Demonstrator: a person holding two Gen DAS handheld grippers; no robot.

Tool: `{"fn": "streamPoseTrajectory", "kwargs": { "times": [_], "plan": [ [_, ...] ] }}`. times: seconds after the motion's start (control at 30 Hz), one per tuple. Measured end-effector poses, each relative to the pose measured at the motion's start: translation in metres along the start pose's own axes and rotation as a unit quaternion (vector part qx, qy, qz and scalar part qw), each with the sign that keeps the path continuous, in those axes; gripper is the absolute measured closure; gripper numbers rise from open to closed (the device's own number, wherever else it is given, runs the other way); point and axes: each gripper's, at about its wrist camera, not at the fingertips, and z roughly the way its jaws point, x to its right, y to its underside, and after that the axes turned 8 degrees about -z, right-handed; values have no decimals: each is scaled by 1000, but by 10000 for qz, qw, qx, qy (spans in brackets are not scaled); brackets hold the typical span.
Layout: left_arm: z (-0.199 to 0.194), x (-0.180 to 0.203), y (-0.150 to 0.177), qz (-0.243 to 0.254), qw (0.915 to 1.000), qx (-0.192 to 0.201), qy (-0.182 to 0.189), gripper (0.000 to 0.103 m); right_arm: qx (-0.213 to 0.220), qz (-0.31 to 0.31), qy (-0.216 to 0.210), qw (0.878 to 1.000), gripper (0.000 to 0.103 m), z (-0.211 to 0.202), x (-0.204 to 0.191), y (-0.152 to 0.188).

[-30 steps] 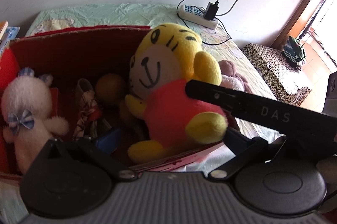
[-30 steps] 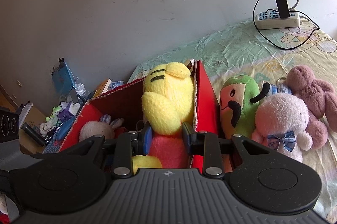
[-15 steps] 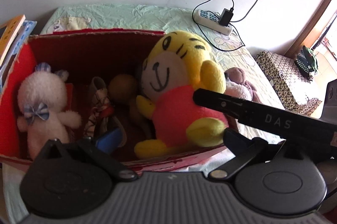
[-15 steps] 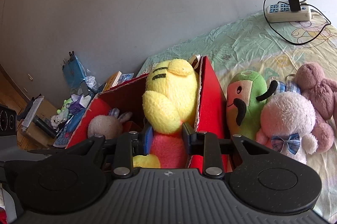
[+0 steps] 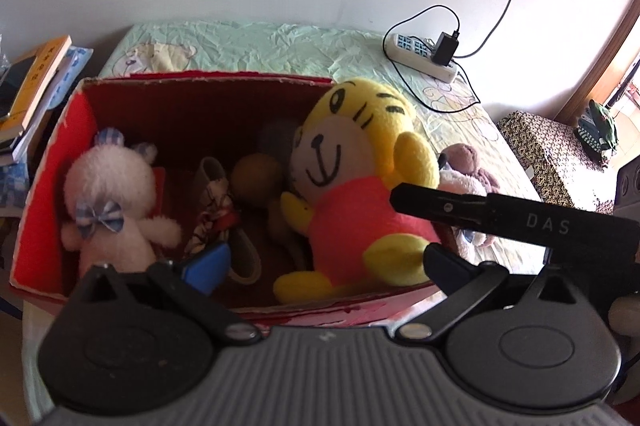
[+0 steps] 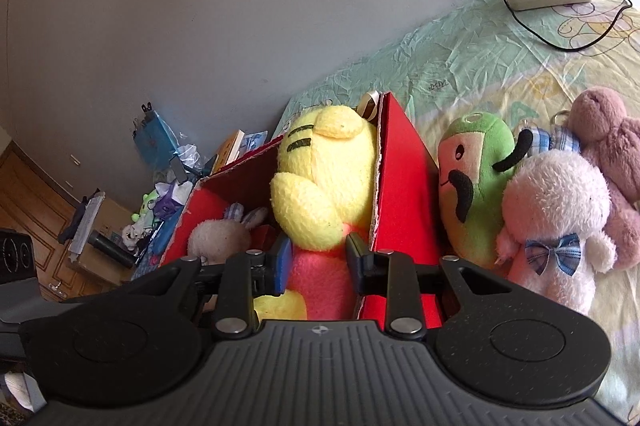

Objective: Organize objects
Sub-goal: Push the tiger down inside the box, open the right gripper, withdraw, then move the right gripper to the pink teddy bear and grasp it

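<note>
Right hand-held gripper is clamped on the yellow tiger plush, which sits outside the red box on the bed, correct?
Not quite. The right hand-held gripper is clamped on the yellow tiger plush, but the right wrist view shows it inside the red box, not outside on the bed.

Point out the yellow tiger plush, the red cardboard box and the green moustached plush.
yellow tiger plush (image 5: 344,222): left wrist view, on its red shirt.
red cardboard box (image 6: 404,186): right wrist view, on its outer side wall.
green moustached plush (image 6: 476,178): right wrist view, on its face.

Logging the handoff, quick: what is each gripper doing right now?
Left gripper: open, holding nothing, above the red box.
Right gripper: shut on the yellow tiger plush, at its red shirt.
</note>
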Motion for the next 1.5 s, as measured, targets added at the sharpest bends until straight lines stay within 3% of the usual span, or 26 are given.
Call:
{"fn": "streamPoseTrajectory", "kwargs": {
  "times": [0.23,0.47,1.03,1.27,1.5],
  "plan": [
    [4,2,-1,22,10000,-33,-72,0,4,-152,-33,9999,69,-7,-6,3],
    [6,10,0,17,9998,-38,-186,0,37,25,-347,9994,69,-18,6,3],
    [6,63,8,126,9962,168,-844,0,-84,-42,-854,9963,69,-43,39,-9],
    [7,94,14,262,9942,210,-1026,0,-134,-21,-789,9968,69,-67,68,-5],
    [1,136,25,488,9940,370,-910,0,-328,175,-521,9980,69,-88,107,8]
  ]
}}
